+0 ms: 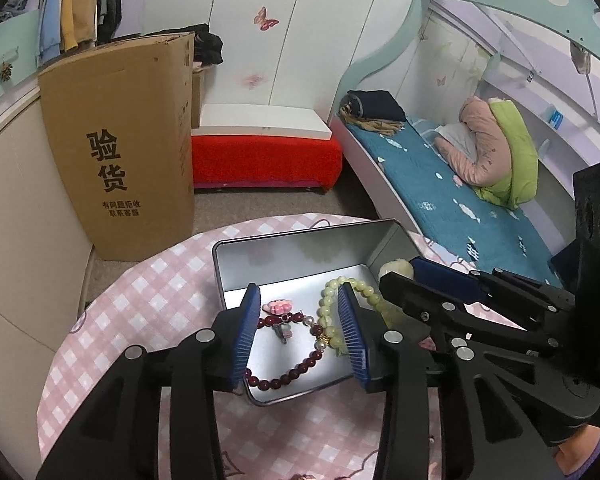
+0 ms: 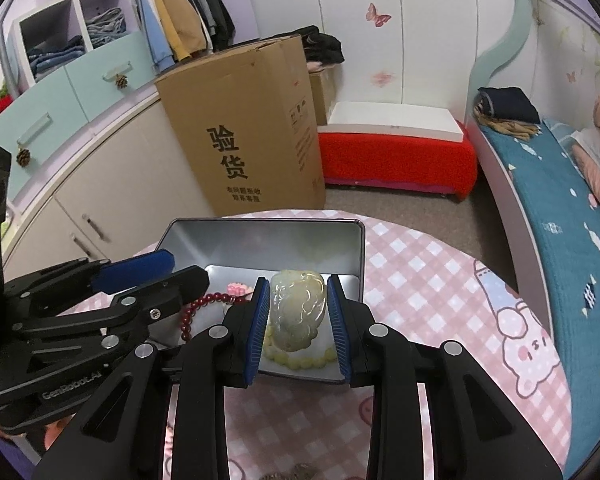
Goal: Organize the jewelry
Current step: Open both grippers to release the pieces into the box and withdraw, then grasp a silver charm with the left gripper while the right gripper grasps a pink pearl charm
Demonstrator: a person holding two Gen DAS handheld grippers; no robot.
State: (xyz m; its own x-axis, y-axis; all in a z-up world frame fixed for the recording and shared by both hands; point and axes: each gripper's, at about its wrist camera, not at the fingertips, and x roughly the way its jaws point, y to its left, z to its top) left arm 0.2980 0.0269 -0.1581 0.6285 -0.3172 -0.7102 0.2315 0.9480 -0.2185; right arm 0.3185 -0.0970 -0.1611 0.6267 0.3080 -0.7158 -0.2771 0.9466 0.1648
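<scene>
A silver metal tin (image 1: pixel 292 248) (image 2: pixel 260 240) lies open on the pink checked table. Inside lie a dark red bead bracelet (image 1: pixel 296 370) (image 2: pixel 204 306), a pale green bead bracelet (image 1: pixel 328 308) (image 2: pixel 300 362) and a small pink charm (image 1: pixel 278 307) (image 2: pixel 238 289). My left gripper (image 1: pixel 300 330) hangs open over the tin, its fingers either side of the red bracelet. My right gripper (image 2: pixel 298 318) is shut on a pale carved jade pendant (image 2: pixel 298 312) and holds it above the green bracelet. The right gripper (image 1: pixel 404 276) also shows in the left wrist view, with the pendant (image 1: pixel 396 270) at its tip.
The round table (image 1: pixel 140 320) (image 2: pixel 440 300) has a pink checked cloth. Beyond it stand a tall cardboard box (image 1: pixel 120 152) (image 2: pixel 244 132), a red bench (image 1: pixel 264 160) (image 2: pixel 396 156), a cupboard (image 2: pixel 100 184) and a bed with a blue cover (image 1: pixel 452 192) (image 2: pixel 572 208).
</scene>
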